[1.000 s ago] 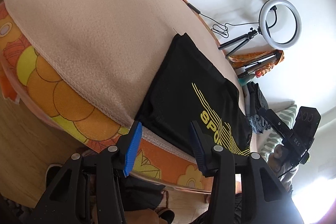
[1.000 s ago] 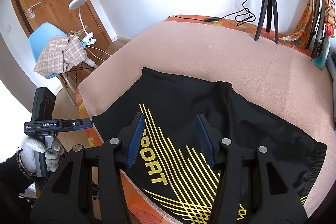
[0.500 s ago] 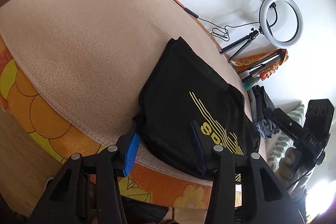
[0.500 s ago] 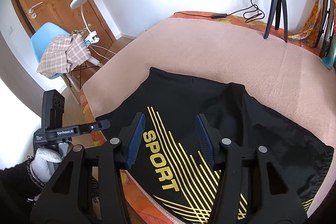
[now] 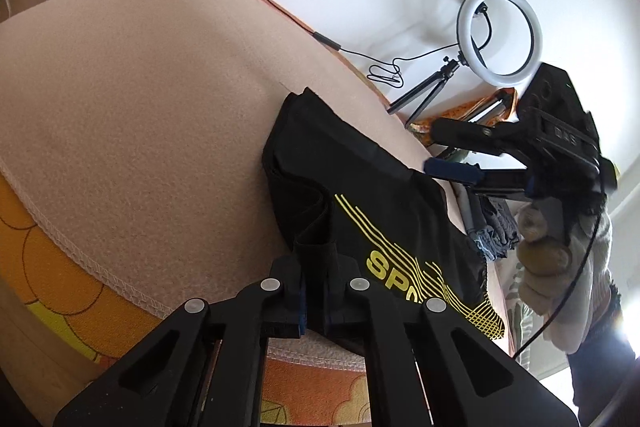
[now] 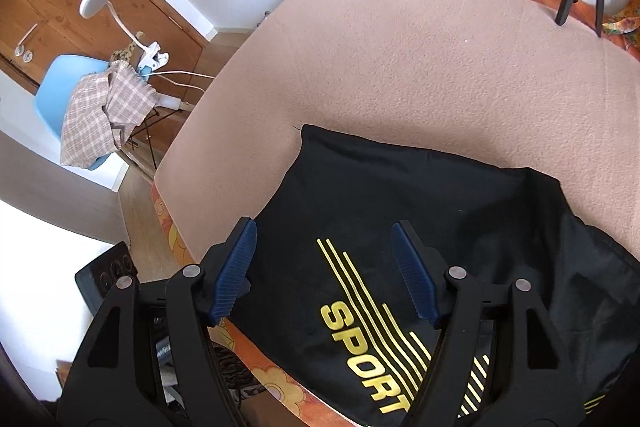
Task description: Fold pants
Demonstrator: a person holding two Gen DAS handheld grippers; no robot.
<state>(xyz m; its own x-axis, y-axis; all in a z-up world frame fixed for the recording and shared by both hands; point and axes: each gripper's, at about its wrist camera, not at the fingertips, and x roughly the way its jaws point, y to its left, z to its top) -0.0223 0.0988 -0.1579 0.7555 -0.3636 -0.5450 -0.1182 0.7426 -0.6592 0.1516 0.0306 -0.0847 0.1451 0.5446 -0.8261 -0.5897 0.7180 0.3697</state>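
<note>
Black pants (image 5: pixel 360 187) with yellow stripes and "SPORT" lettering lie on the pink blanket near the bed's front edge. My left gripper (image 5: pixel 316 263) is shut on a bunched fold of the pants' near corner, which stands up between the blue pads. A gloved hand holds my right gripper (image 5: pixel 448 151) over the far side of the pants. In the right wrist view the right gripper (image 6: pixel 324 227) hovers above the pants (image 6: pixel 400 187); its jaws are opening, the cloth lies below them and the pads press on nothing.
The pink blanket (image 6: pixel 420 59) covers a bed with an orange flowered sheet (image 5: pixel 60 267). A ring light on a tripod (image 5: pixel 500 31) and a cable stand at the back wall. A blue chair (image 6: pixel 60 83) with checked cloth, a white lamp and a wooden door are to the left.
My left gripper went from open to shut on the pants' near corner and lifted a fold. My right gripper moved across the pants toward the left gripper and its jaws widened.
</note>
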